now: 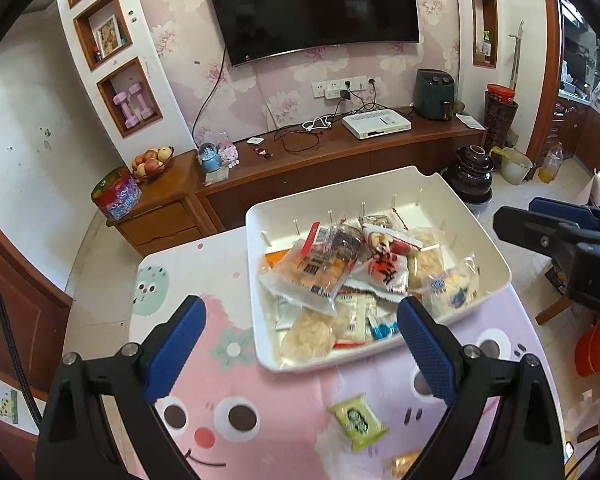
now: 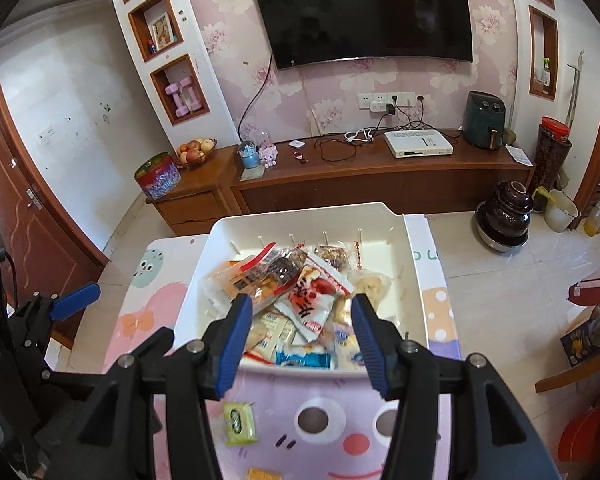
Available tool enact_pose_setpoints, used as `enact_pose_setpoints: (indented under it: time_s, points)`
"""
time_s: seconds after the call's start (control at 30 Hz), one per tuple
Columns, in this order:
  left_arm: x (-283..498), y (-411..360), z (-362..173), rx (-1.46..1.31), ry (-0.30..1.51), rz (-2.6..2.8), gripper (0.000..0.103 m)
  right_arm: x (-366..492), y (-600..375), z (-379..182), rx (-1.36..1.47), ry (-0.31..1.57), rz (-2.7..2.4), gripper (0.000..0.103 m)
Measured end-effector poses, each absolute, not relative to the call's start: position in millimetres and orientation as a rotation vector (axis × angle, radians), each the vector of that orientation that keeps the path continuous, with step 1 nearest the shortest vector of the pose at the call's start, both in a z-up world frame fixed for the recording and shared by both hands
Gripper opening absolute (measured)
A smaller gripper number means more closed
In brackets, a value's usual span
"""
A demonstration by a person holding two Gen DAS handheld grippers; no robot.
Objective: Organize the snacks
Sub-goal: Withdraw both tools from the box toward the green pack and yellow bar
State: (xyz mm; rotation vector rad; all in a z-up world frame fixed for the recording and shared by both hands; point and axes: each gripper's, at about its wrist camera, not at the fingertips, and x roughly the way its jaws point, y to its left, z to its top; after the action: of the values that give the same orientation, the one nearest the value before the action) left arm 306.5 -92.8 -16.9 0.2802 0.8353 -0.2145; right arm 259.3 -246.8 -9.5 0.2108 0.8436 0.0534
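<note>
A white bin (image 1: pixel 380 184) (image 2: pixel 300 212) stands on the cartoon tablecloth and holds a pile of several wrapped snacks (image 1: pixel 340 268) (image 2: pixel 300 292). On the cloth in front of the bin lies a green packet (image 1: pixel 358 422) (image 2: pixel 240 422). A small orange packet (image 1: pixel 404 462) (image 2: pixel 262 474) lies nearer still. My left gripper (image 1: pixel 302 302) hovers open over the bin's near left corner, with nothing between its blue pads. My right gripper (image 2: pixel 302 300) hangs over the bin's near rim, its jaws apart and holding nothing. Each gripper also shows at the edge of the other's view, the right gripper (image 1: pixel 540 236) and the left gripper (image 2: pixel 76 296).
The pink tablecloth (image 1: pixel 228 380) (image 2: pixel 332 420) covers a small table whose edges drop to tiled floor on the left and far sides. A wooden TV cabinet (image 2: pixel 380 176) runs along the far wall. A wooden chair (image 2: pixel 580 376) stands at the right.
</note>
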Motion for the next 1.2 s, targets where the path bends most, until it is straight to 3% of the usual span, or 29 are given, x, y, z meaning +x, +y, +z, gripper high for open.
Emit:
enact_pose_setpoints:
  time_s: [0.37, 0.63, 0.9, 1.2]
  points:
    - [222.4, -53.9, 3.4, 0.258, 0.808, -0.222, 0.098, 180.8, -237.7, 12.0, 0.204, 0.773, 0.103, 0.066]
    - [182.0, -23.2, -16.8, 0.199, 0.847, -0.229, 0.098, 136.8, -214.1, -8.8, 0.144, 0.796, 0.161, 0.069]
    - [161.2, -23.1, -62.8, 0.205, 0.891, -0.234, 0.098, 121.5, -189.9, -77.9, 0.066, 0.921, 0.177, 0.069]
    - [165.3, -28.9, -135.1, 0.192, 1.009, -0.209, 0.098, 125.5, -181.0, -173.7, 0.202, 1.129, 0.165, 0.069]
